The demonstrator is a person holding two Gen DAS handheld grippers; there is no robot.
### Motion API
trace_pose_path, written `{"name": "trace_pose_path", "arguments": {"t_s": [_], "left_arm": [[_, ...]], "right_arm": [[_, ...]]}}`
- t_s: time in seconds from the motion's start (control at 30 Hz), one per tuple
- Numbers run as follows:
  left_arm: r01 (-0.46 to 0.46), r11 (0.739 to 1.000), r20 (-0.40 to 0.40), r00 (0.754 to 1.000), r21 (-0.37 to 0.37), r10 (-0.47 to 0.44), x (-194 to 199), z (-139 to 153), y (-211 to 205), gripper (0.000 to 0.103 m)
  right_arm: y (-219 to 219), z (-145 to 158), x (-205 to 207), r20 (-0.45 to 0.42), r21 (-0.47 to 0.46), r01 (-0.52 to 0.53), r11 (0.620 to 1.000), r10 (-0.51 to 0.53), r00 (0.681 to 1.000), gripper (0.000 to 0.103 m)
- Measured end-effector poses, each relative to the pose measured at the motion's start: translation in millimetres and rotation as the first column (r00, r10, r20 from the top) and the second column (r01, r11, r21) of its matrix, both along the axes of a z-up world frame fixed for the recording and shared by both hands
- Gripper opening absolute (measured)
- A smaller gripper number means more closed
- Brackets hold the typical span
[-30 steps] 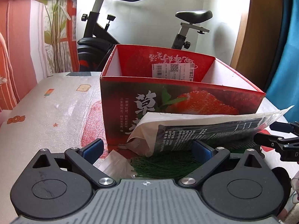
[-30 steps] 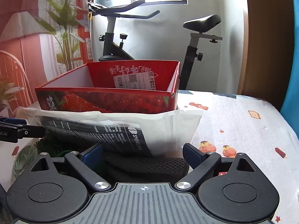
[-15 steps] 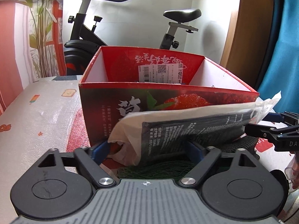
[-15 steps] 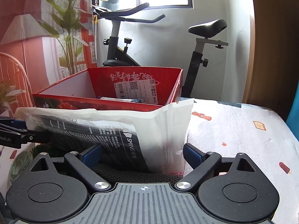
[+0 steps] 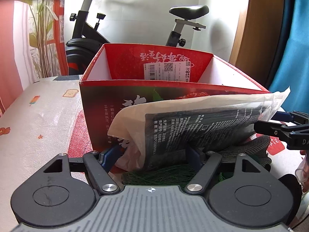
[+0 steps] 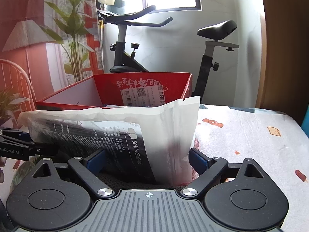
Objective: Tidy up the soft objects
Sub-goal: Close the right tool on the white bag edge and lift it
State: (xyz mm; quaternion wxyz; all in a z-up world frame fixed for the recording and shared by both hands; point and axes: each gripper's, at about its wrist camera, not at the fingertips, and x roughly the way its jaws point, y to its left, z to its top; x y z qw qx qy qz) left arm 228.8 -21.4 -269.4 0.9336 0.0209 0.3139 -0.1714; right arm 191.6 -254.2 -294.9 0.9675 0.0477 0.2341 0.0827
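A soft white and black printed plastic bag (image 5: 202, 123) hangs between both grippers, lifted in front of the open red strawberry box (image 5: 119, 94). My left gripper (image 5: 152, 154) is shut on its left end; my right gripper (image 6: 146, 158) is shut on its right end (image 6: 170, 135). The bag's top edge reaches about the box's front rim (image 6: 77, 104). A grey knitted item (image 5: 256, 147) and green mesh (image 5: 164, 174) lie on the table beneath the bag. A dark knitted item (image 6: 123, 179) shows under the bag in the right wrist view.
The table (image 5: 38, 119) has a white cloth with small printed figures (image 6: 251, 135). An exercise bike (image 5: 92, 29) stands behind the box, with a plant (image 6: 73, 44) and a lamp (image 6: 27, 32) to the left. A blue curtain (image 5: 289, 48) hangs at the right.
Both grippers have raised the bag from lying low on the table to about the box's rim and moved closer to the box. The knitted and mesh items stay on the table.
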Motion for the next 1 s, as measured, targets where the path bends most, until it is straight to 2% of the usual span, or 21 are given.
{"name": "trace_pose_path", "arguments": {"t_s": [0.13, 0.3, 0.37, 0.67, 0.87, 1.0], "left_arm": [[-0.003, 1.000, 0.002, 1.000, -0.002, 0.003, 3, 1, 2, 0.080], [0.043, 0.999, 0.011, 0.999, 0.016, -0.044, 8, 3, -4, 0.080], [0.058, 0.998, 0.011, 0.998, 0.009, -0.058, 9, 3, -6, 0.075], [0.049, 0.999, 0.002, 0.999, -0.005, -0.049, 7, 6, -9, 0.068], [0.045, 0.999, 0.001, 0.999, -0.003, -0.045, 6, 9, -10, 0.067], [0.047, 0.999, 0.010, 0.999, -0.005, -0.047, 4, 12, -10, 0.062]], "right_arm": [[0, -1, 4, 0.004, 0.005, -0.010, 1.000, 0.010, 1.000, 0.090], [-1, -1, 8, 0.006, 0.015, -0.024, 1.000, 0.024, 1.000, 0.091], [-1, -2, 9, 0.009, 0.020, -0.030, 0.999, 0.029, 1.000, 0.091], [5, -3, 10, 0.018, 0.005, -0.041, 0.999, 0.040, 0.999, 0.089], [6, -1, 5, 0.001, 0.008, -0.020, 1.000, 0.020, 1.000, 0.079], [6, 4, 1, -0.017, -0.001, -0.004, 1.000, 0.004, 1.000, 0.065]]}}
